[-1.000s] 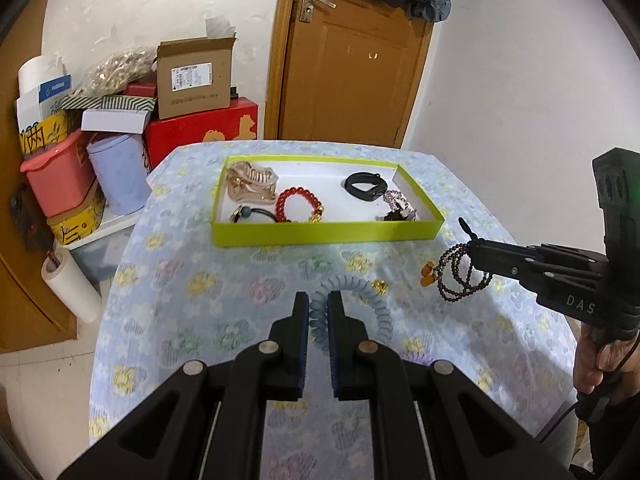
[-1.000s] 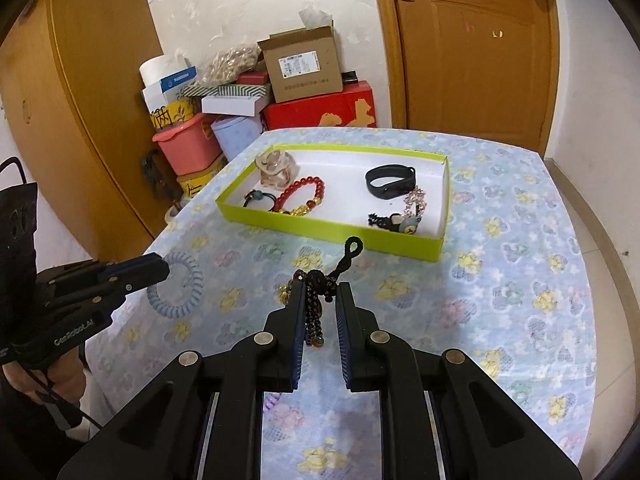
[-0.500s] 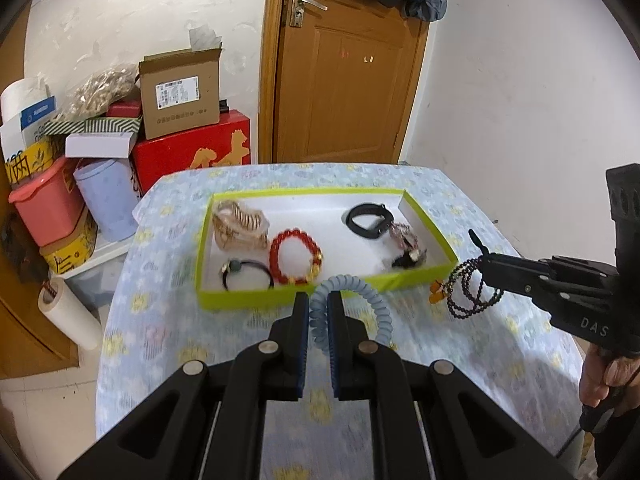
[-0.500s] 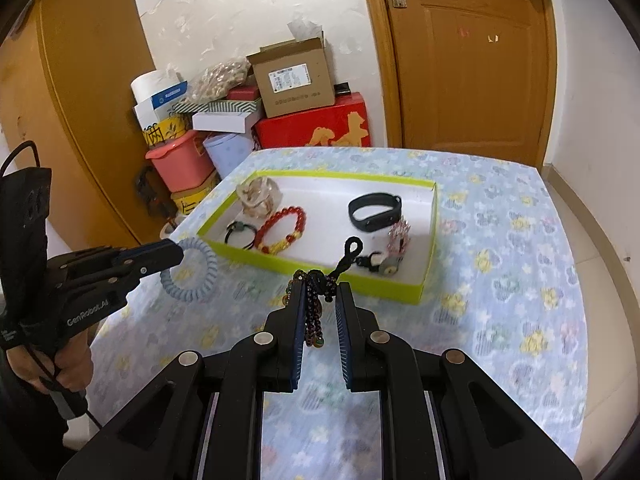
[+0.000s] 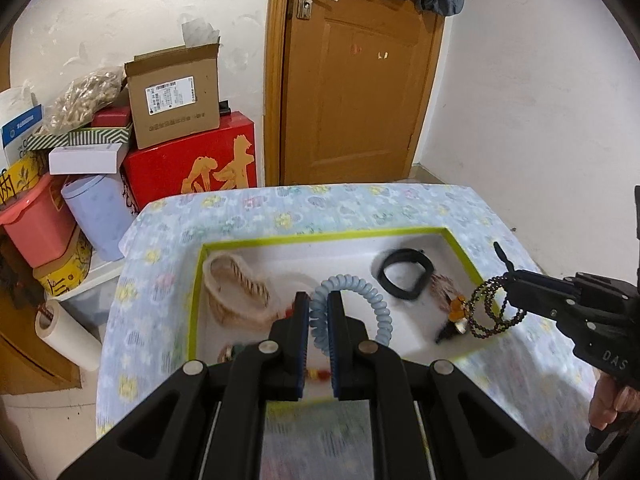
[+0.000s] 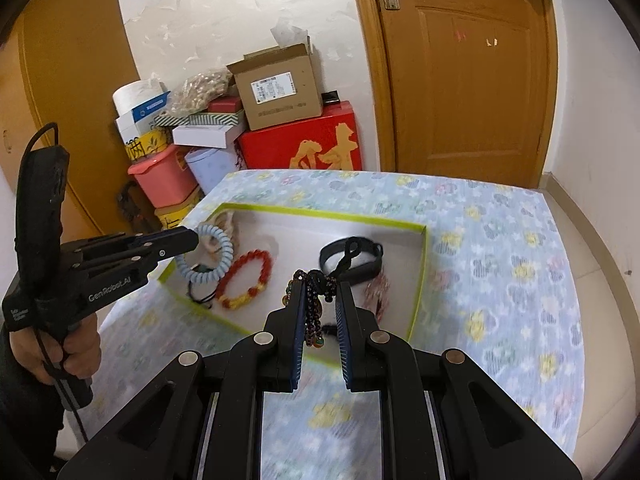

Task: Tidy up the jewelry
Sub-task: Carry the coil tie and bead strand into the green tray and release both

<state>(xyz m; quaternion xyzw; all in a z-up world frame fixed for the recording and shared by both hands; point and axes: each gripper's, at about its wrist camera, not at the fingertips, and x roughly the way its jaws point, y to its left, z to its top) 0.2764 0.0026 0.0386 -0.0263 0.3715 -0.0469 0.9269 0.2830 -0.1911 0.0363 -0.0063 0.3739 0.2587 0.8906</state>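
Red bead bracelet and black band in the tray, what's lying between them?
Nothing lies there: in the right wrist view, bare white tray floor separates the red bead bracelet from the black band.

Right claw (image 6: 319, 300) holds dark beads (image 6: 314, 312) above green tray (image 6: 418, 280).

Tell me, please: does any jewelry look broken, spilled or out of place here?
Nothing stands out. The left claw holds the blue coil bracelet and the right claw the dark bead string, both above the green tray. The pieces inside lie apart.
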